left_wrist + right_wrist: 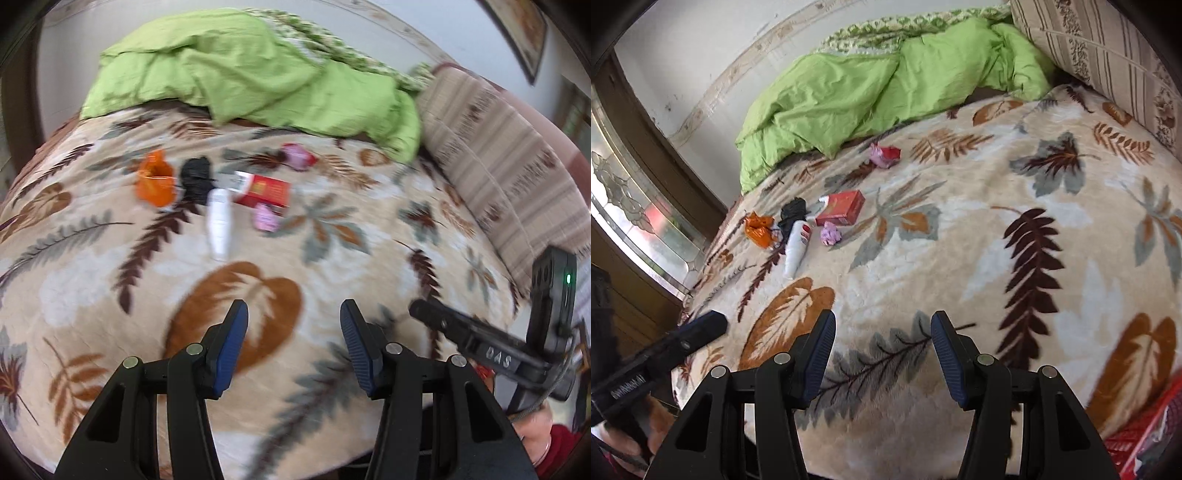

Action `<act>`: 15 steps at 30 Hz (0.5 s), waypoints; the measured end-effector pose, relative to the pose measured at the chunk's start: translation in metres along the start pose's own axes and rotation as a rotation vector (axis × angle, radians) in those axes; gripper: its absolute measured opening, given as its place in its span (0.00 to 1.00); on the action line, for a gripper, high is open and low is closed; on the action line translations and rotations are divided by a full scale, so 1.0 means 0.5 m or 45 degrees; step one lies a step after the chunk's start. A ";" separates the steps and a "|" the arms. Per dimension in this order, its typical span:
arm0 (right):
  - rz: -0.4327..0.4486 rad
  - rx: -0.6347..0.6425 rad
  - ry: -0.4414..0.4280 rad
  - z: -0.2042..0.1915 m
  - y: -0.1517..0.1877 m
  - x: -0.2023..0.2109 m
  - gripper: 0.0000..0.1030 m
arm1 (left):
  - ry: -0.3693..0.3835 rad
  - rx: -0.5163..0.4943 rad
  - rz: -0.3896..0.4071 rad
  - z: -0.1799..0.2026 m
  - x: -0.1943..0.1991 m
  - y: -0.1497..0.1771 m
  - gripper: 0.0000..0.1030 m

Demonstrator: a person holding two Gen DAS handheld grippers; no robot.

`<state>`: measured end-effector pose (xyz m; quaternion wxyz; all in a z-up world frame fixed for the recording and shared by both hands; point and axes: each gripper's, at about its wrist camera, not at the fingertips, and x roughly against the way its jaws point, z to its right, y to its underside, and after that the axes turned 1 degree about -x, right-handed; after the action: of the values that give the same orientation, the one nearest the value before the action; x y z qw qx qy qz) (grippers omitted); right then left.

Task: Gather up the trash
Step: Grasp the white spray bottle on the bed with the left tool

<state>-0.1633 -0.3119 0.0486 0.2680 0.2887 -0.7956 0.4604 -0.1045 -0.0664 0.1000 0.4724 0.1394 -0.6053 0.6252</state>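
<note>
Trash lies on a leaf-patterned bed cover point(110, 266): an orange wrapper point(156, 180), a black crumpled bag point(197, 175), a white tube point(220, 228), a red box point(266, 192), a small pink wad point(266, 218) and a pink-red wrapper point(298, 156) farther back. The right wrist view shows the same orange wrapper point(760, 228), black bag point(793, 211), white tube point(798, 247), red box point(843, 208), pink wad point(830, 233) and pink-red wrapper point(883, 154). My left gripper point(293, 343) and right gripper point(882, 350) are open and empty, hovering near the bed's front edge, well short of the trash.
A green crumpled duvet point(258, 74) lies at the bed's far side and a striped pillow point(498, 158) at the right. A red basket point(1141, 435) shows at the right wrist view's lower right. A window and wooden frame point(635, 206) are at the left.
</note>
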 end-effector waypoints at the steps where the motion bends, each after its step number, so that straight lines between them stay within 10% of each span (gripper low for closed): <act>1: -0.012 -0.005 -0.002 0.001 0.001 -0.015 0.55 | -0.013 0.009 0.000 -0.010 -0.007 -0.006 0.49; 15: 0.066 -0.005 -0.063 0.013 0.003 -0.008 0.55 | -0.182 0.169 -0.098 -0.132 -0.266 -0.145 0.47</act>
<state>-0.1627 -0.3165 0.0422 0.2369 0.2784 -0.8101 0.4583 0.0453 -0.0768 0.0308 0.4416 0.2378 -0.5888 0.6338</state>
